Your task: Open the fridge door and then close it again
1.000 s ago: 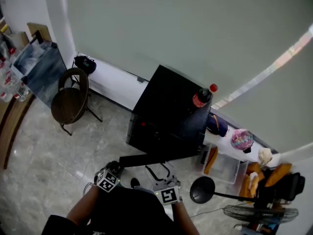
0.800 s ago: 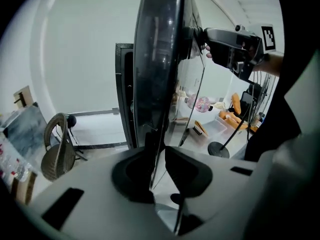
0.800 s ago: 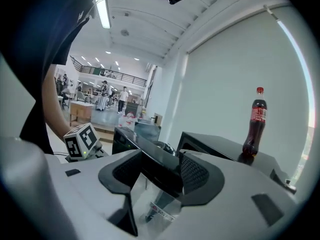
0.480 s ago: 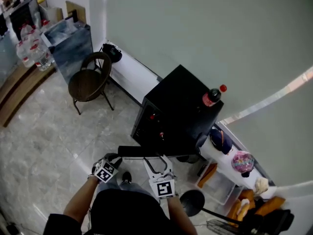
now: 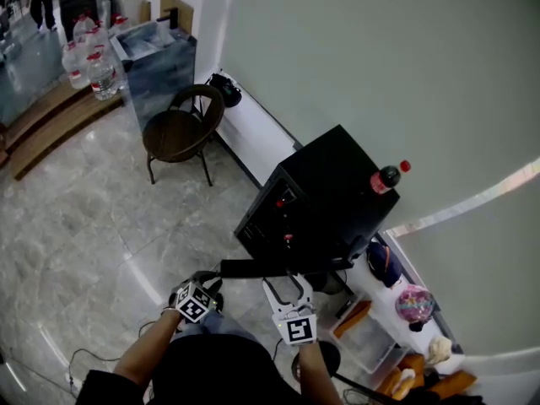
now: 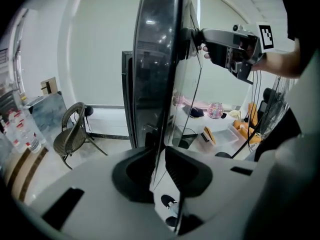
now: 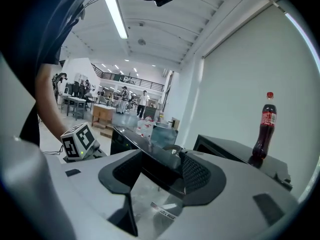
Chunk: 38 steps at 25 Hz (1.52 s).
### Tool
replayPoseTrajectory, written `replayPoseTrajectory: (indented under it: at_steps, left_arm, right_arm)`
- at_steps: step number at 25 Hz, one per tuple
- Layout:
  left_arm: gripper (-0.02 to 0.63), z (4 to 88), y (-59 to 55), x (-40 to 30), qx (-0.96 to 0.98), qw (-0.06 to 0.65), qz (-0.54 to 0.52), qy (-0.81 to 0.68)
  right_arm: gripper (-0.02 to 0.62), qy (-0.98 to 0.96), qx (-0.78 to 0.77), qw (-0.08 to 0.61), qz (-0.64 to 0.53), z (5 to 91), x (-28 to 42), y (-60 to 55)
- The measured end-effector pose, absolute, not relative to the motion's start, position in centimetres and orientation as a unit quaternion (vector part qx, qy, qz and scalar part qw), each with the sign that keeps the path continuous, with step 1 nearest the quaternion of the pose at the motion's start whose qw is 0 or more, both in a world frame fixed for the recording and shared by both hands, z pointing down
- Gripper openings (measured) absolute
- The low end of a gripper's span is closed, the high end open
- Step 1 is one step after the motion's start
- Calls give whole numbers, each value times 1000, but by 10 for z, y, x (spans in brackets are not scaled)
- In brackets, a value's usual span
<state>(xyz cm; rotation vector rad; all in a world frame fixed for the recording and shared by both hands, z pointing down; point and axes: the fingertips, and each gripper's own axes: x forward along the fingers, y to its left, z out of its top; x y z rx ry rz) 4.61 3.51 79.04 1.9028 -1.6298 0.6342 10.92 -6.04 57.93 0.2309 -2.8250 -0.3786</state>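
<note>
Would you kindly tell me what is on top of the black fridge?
A red-capped cola bottle stands upright on the fridge, near the wall. Only the spot under the bottle is covered.

Gloss on the door, matt nearly everywhere else

The fridge [image 5: 325, 197] is black with a dull, smooth top, and its door [image 6: 160, 74] is glossy and mirror-like. The floor [image 5: 84, 218] looks like polished marble tile. The chair [image 5: 181, 129] has a woven seat on thin dark metal legs. The bottle [image 5: 384, 178] is shiny plastic. The left gripper [image 6: 159, 163] and right gripper [image 7: 160, 171] are matt grey plastic, the right one's black pads [image 7: 197, 174] cross-hatched.
</note>
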Motion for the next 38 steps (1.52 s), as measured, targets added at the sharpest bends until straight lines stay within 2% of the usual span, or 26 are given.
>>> replayPoseTrajectory:
  at_steps: [24,38]
  left_arm:
    - [61,792,92,158,605,320,201,-701]
    - [54,790,106,208,596,332,190,-706]
  right_arm:
    - [227,-978,-29,136,-156,581,186,-19]
    - [230,-975,-67,144,-158,582,220,-11]
